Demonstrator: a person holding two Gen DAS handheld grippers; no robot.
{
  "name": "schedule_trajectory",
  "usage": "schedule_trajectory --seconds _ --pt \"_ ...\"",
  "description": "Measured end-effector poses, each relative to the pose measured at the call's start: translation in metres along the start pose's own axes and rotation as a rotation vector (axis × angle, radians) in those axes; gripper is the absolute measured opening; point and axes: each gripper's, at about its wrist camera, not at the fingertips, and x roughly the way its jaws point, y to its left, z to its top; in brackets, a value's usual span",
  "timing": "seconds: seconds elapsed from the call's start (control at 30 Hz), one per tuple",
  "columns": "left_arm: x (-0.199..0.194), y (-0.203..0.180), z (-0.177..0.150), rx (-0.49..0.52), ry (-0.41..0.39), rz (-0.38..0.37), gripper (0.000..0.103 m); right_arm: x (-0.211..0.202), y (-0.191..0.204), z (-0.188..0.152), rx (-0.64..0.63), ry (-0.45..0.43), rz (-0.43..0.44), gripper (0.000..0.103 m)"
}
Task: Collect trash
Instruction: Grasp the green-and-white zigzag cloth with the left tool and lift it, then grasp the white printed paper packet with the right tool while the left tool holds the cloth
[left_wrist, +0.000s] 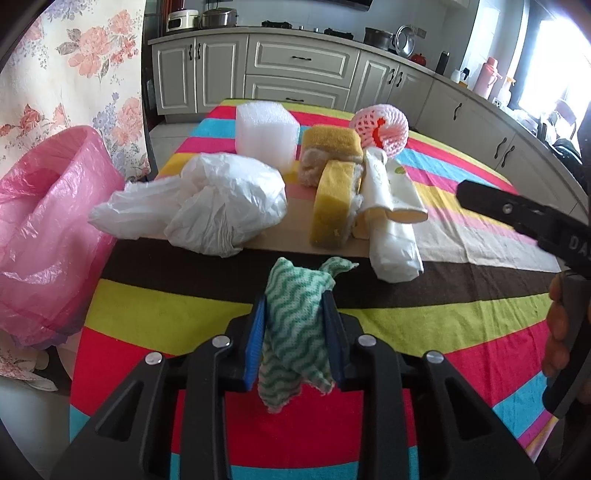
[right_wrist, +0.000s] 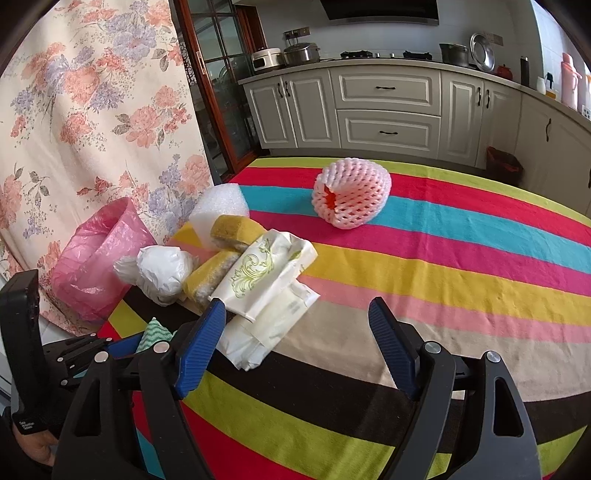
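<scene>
My left gripper (left_wrist: 295, 295) is shut on a green-and-white wavy cloth (left_wrist: 295, 332), held above the striped tablecloth (left_wrist: 424, 317). A pink-lined trash bin (left_wrist: 48, 236) stands off the table's left edge; it also shows in the right wrist view (right_wrist: 99, 258). Trash lies ahead: a crumpled white plastic bag (left_wrist: 207, 206), a white foam block (left_wrist: 266, 129), yellow sponges (left_wrist: 332, 199), paper packets (left_wrist: 391, 199) and a pink foam fruit net (left_wrist: 380, 127). My right gripper (right_wrist: 297, 308) is open and empty, above the table next to the paper packets (right_wrist: 266, 280). The cloth (right_wrist: 153, 334) shows at its lower left.
Kitchen cabinets (right_wrist: 388, 110) with pots and bottles run along the back and right. A floral curtain (right_wrist: 85, 122) hangs at the left behind the bin. The striped cloth (right_wrist: 461, 266) stretches to the right of the trash pile.
</scene>
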Motion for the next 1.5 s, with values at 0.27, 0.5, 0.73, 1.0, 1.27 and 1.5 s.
schedule_trajectory --seconds 0.27,0.5,0.73,1.0,1.27,1.5 --pt "-0.026 0.012 0.018 -0.016 -0.087 -0.009 0.029 0.019 0.017 0.015 -0.008 0.015 -0.016 0.076" --pt "-0.05 0.03 0.036 -0.042 -0.154 -0.011 0.029 0.043 0.031 0.024 -0.011 0.059 -0.055 0.071" --pt "-0.066 0.052 0.043 -0.078 -0.191 -0.009 0.029 0.065 0.04 0.027 -0.008 0.119 -0.113 0.064" --pt "-0.073 0.069 0.041 -0.11 -0.208 -0.016 0.029 0.075 0.049 0.027 -0.029 0.147 -0.165 0.064" --pt "-0.079 0.077 0.036 -0.133 -0.219 -0.012 0.029 0.08 0.044 0.012 -0.026 0.186 -0.186 0.064" --pt "-0.08 0.078 0.033 -0.143 -0.216 -0.018 0.029 0.074 0.038 0.009 -0.032 0.188 -0.172 0.055"
